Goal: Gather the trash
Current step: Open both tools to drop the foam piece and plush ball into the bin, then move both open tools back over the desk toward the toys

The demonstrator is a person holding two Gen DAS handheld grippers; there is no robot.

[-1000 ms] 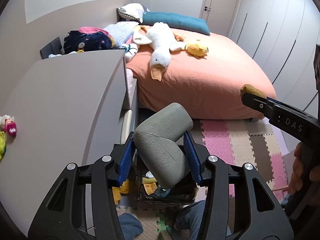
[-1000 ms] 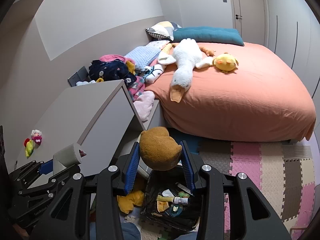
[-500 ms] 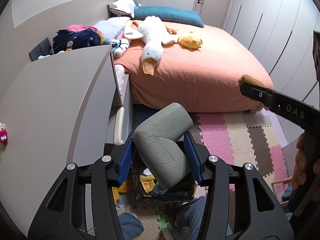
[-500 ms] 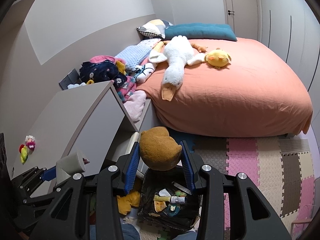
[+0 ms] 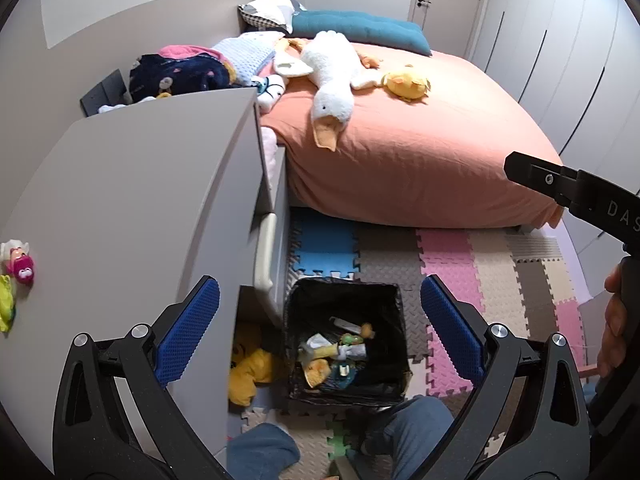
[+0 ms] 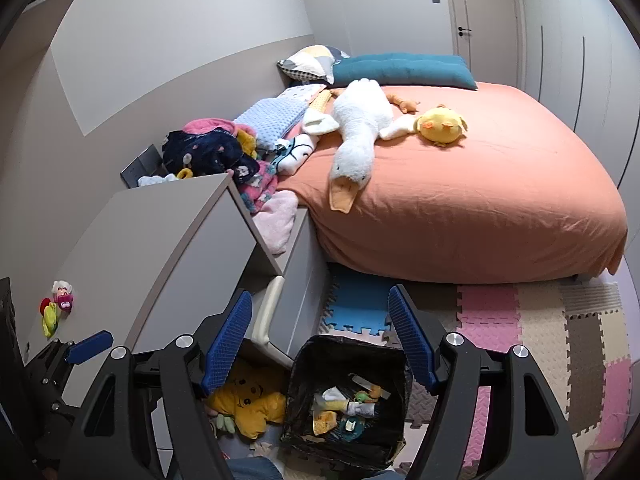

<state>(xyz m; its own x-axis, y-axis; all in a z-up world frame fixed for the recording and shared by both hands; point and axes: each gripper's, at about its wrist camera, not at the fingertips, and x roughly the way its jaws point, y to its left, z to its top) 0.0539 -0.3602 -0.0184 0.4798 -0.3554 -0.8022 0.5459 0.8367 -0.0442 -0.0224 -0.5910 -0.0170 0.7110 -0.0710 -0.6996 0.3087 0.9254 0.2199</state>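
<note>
The black-lined bin (image 5: pixel 344 336) sits below both just-opened, empty claws.

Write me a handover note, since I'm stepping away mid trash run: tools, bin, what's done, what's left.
Left tool: open and empty, its jaws have just been opening, above the bin.
Right tool: open and empty, its jaws have just been opening, also above the bin.
Bin: on the mat by the dresser, with trash inside.
Done: some trash is binned.
Left: no loose trash obvious on the mat. A plush beside the bin and toys on the dresser are probably not trash; check.
</note>
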